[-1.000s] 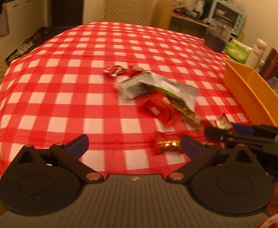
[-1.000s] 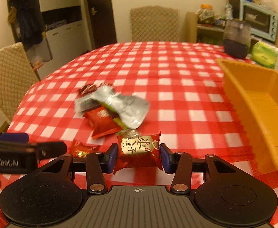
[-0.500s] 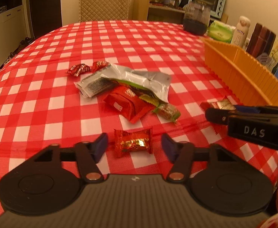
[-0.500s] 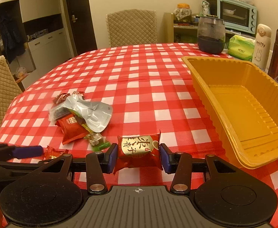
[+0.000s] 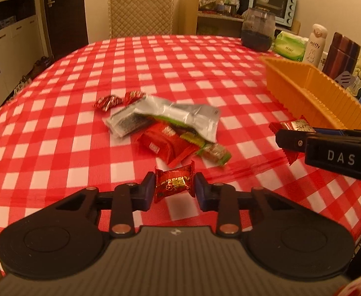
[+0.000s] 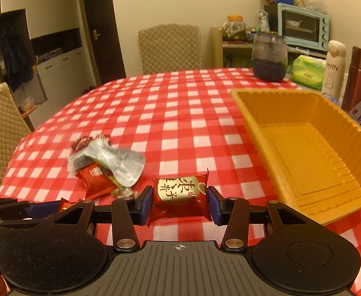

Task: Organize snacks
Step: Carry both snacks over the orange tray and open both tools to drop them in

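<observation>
The orange tray is the landmark; its right end is cut off by the frame; its floor is bare. Left of it, over open checkered cloth, the right gripper pinches a red-gold snack; farther left, the left gripper is closing on a small red candy — the snack pile beyond partly overlaps.

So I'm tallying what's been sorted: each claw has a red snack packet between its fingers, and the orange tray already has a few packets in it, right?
Not quite. The orange tray has nothing in it, as the right wrist view shows. The rest holds: the right claw grips a red packet with gold label, and the left claw is closing on a small red candy packet.
</observation>
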`<state>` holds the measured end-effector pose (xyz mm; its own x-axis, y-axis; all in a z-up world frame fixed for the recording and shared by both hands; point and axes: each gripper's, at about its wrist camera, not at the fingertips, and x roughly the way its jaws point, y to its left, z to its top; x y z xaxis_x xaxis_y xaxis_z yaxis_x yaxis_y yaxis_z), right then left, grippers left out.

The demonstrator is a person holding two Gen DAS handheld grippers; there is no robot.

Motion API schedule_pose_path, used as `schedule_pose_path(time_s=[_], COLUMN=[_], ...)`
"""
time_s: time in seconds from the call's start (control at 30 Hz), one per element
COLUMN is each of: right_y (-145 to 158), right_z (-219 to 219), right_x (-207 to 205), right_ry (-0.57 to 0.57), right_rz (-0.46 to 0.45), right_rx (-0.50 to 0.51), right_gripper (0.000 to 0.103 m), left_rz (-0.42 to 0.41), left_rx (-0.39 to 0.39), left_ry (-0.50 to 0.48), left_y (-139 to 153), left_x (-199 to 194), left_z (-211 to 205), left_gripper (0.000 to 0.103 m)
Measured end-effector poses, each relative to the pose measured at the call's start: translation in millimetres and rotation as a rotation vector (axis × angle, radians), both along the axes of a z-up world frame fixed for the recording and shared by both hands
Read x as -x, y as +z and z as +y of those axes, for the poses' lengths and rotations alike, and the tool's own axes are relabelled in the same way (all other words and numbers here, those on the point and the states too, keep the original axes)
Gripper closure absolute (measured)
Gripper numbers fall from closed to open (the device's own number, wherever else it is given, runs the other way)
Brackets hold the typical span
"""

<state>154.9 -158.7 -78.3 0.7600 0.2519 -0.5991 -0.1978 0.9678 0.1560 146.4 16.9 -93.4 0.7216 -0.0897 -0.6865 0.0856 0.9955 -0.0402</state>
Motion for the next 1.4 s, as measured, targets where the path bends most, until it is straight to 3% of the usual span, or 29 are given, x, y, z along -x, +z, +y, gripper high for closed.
schedule_pose_path(time_s=[0.27, 0.6, 0.83, 1.07, 1.1, 1.17, 1.4], right_y=[38, 83, 75, 62, 60, 56, 49], right_z=[-32, -129, -183, -202, -204, -206, -209], right_x=[10, 3, -4, -6, -7, -10, -9], right_ry=[-0.061, -0.246, -0.326, -0.351, -0.353, -0.356, -0.353], right_rz=[-0.05, -0.071, -0.054, -0.036, -0.033, -0.027, -0.014], right_rx=[-0.022, -0.046, -0.034, -0.039, -0.041, -0.046, -0.06], right_gripper=[0.056, 0.056, 0.056, 0.056, 0.056, 0.056, 0.056], left_rz=[-0.058, -0.134, -0.096, -0.066, -0.062, -0.056, -0.046], left_rx=[0.057, 0.123, 0.138, 0.105, 0.101, 0.097, 0.085], left_ry=[-0.063, -0.23, -0.316, -0.391, -0.399, -0.404, -0.343], left_y=[38, 85, 81, 70, 68, 67, 62], left_x=[1, -21, -43, -56, -57, -59, -52], left_z=[-37, -118, -167, -198, -200, -203, -184], left_gripper=[0.072, 0.072, 0.072, 0.071, 0.069, 0.048, 0.046])
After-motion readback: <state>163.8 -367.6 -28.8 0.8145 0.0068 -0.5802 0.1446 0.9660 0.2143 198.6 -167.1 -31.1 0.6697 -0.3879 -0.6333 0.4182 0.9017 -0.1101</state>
